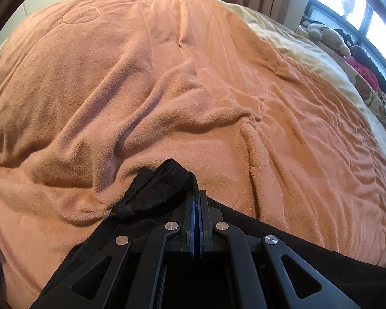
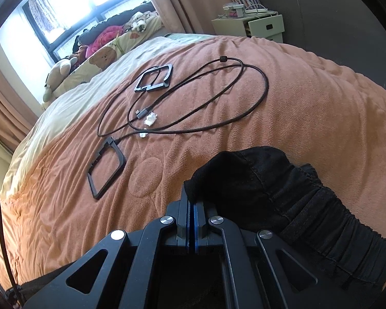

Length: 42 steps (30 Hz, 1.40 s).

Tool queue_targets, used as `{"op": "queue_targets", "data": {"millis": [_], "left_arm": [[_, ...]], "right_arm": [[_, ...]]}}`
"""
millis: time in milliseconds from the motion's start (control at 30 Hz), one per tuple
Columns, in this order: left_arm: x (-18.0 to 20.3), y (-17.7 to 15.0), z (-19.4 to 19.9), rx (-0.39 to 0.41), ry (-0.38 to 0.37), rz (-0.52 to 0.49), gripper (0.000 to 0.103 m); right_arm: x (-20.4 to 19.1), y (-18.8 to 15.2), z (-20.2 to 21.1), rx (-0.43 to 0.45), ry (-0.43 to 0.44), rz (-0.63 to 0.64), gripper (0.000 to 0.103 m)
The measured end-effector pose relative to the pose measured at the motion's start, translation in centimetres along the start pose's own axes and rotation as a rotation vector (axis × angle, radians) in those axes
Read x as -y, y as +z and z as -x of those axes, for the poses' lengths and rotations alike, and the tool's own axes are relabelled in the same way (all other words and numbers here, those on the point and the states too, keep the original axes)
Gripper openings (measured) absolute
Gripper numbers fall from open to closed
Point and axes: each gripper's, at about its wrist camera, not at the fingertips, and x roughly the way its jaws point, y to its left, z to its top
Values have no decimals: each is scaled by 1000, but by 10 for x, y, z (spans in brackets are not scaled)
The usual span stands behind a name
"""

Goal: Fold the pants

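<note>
While angled down over blanket (image 1: 167, 77), left fingers (image 1: 193, 206) and right fingers (image 2: 186, 208) clench black pants (image 2: 270, 180).

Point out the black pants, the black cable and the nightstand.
black pants (image 2: 257, 177): right wrist view, on the bunched fabric above the elastic waistband.
black cable (image 2: 266, 87): right wrist view, on the far right bend of its loop.
nightstand (image 2: 266, 27): right wrist view, on its drawer front.

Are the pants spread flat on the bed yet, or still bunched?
Bunched. Black pants hang gathered from both shut tongs, elastic waistband crumpled.
</note>
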Motion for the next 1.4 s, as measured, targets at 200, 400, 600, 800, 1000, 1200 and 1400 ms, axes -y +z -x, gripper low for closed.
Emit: {"op": "queue_targets", "data": {"millis": [200,400,600,800,1000,1200,1400], "left_arm": [[2,9,10,-8,-57,-25,14],[-12,6,53,81,-93,-52,73],[-34,-9,77,57,-83,-41,73],[-57,-35,103,40,-76,-42,73],[-78,-59,129,35,-76,-36,73],[-97,-75,147,23,-69,-36,73],[-114,-89,153,5,-71,-21,66]], "right_arm": [[6,-5,-3,-27,33,-15,19],[18,-12,34,9,124,13,80],[34,-27,61,-20,124,57,80],[59,-38,87,-51,108,57,80],[82,-48,122,-62,92,43,80],[100,-61,151,-75,47,41,80],[116,-80,176,-98,41,45,80]]}}
